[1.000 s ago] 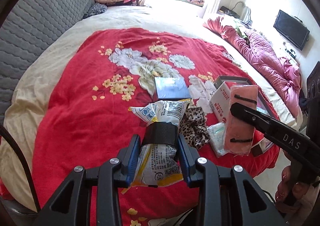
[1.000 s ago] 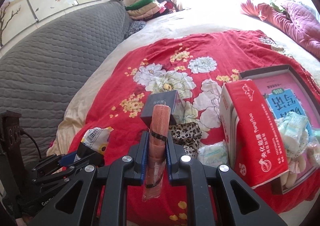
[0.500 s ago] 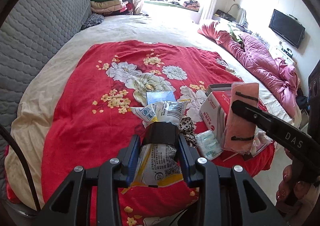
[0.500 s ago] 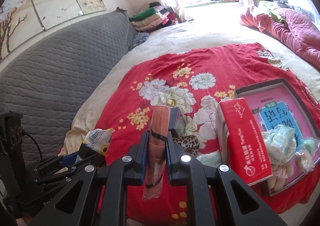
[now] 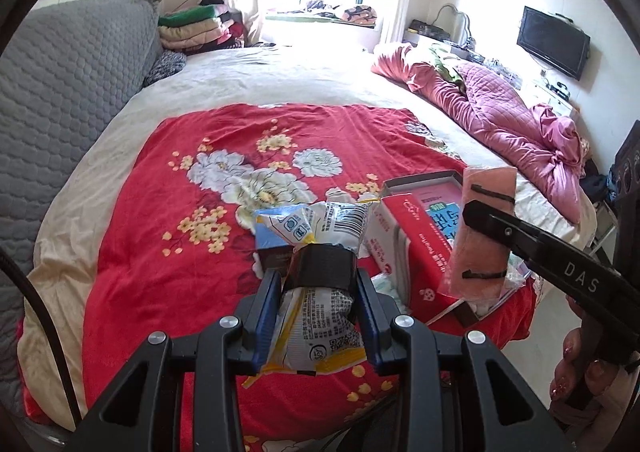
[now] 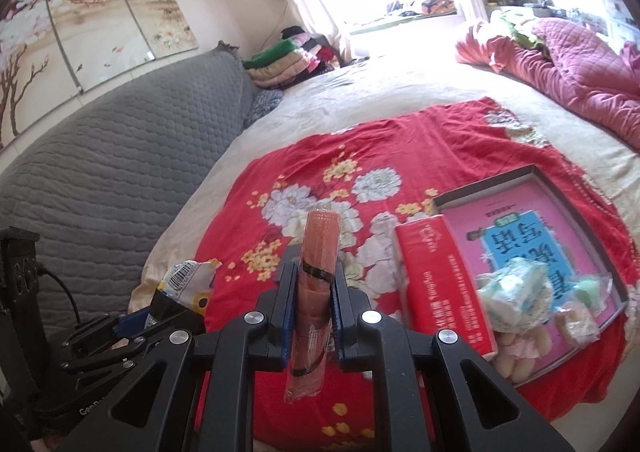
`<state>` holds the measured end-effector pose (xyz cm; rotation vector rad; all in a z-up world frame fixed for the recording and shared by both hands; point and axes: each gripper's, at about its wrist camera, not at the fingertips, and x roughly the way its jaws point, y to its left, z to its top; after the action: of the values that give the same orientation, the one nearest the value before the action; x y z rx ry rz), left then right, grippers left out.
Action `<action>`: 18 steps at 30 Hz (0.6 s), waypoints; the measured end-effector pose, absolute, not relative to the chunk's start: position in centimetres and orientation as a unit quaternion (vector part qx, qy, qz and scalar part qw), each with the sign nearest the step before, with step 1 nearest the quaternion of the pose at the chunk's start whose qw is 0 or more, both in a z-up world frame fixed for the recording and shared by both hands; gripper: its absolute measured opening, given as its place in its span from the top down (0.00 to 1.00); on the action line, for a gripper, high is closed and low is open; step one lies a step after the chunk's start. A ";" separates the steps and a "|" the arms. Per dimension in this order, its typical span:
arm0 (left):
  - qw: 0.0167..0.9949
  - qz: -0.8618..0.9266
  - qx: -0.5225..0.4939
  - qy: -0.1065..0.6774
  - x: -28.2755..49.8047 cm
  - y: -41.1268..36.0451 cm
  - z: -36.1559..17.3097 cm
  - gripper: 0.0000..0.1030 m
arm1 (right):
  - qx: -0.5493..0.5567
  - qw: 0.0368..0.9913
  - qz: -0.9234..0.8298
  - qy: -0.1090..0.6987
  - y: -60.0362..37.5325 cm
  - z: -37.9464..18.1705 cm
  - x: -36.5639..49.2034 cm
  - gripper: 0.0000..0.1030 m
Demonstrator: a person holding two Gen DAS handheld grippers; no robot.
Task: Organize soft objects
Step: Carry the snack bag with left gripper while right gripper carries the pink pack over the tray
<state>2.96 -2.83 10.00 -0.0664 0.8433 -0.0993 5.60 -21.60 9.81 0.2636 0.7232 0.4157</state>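
The left claw (image 5: 316, 308) is pinching a crinkled white-and-yellow printed packet (image 5: 316, 316), cinched at its waist by a wide black band, its barcoded top flaring above the pads. The right claw (image 6: 314, 292) is pressing together on a flat salmon-pink pack (image 6: 316, 292) crossed by thin black bands, standing upright. Both are hanging above the red floral blanket (image 5: 160, 252) on the bed. Below, a red tissue pack (image 6: 436, 284) is leaning in a shallow box (image 6: 532, 175) with small soft packets (image 6: 516, 292).
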 end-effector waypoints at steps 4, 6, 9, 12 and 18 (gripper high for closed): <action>0.908 -0.058 -0.035 0.414 3.5 -4.3 9.9 0.64 | 0.138 0.908 0.192 0.346 -23.7 10.1 5.3 0.85; 0.907 -0.063 -0.030 0.416 3.8 -5.1 9.9 0.64 | 0.142 0.910 0.185 0.344 -24.9 10.2 5.2 0.85; 0.905 -0.074 -0.025 0.418 4.2 -6.6 9.7 0.64 | 0.148 0.913 0.171 0.338 -26.8 10.3 5.0 0.85; 0.902 -0.083 -0.014 0.424 4.7 -8.2 9.3 0.64 | 0.158 0.915 0.157 0.336 -28.6 10.2 5.0 0.85; 0.897 -0.114 -0.001 0.427 5.8 -11.8 8.6 0.64 | 0.176 0.921 0.114 0.329 -33.6 9.9 4.5 0.85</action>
<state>5.81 -11.82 8.61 -0.0014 0.8836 -0.2363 4.48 -33.57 9.89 0.3612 0.6756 0.2344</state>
